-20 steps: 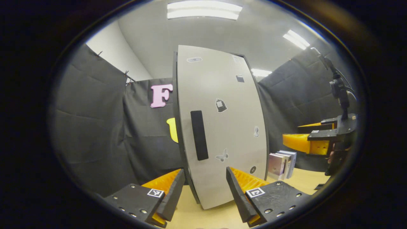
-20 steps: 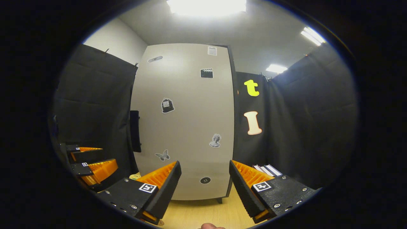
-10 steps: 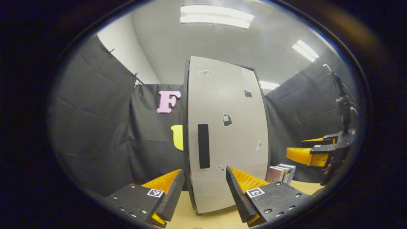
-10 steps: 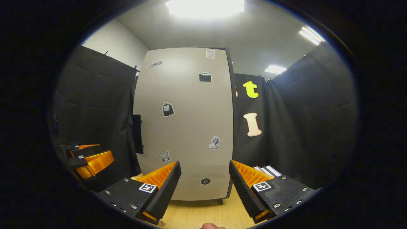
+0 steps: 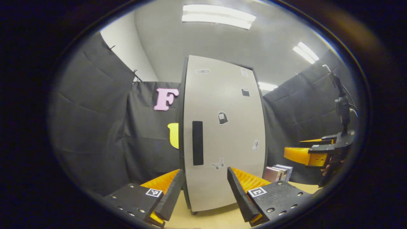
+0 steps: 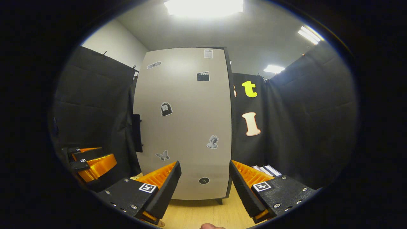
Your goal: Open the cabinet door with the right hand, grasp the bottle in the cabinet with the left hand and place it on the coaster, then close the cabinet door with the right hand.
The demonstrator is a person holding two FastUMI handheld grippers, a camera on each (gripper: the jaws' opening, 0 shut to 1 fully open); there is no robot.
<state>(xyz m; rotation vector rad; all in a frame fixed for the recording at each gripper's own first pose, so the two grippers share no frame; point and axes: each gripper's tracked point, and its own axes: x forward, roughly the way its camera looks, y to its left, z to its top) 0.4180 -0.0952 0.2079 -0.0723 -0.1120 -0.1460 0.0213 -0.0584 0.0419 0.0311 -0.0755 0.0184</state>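
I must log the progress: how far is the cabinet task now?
Nothing looks done: the cabinet door is shut, its handle untouched. In hand: the right gripper faces it, open; the left gripper is open too. Left: opening, moving the bottle, closing.

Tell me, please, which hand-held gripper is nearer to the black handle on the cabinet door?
Left, as far as I can judge. The left hand-held gripper points almost straight at the handle, just below it. The right hand-held gripper faces the door's middle, with the handle off to its left.

Closed cabinet door [image 6: 186,127] blocks ahead — books [image 6: 265,170] (right side), bare tabletop [image 6: 203,214] below.
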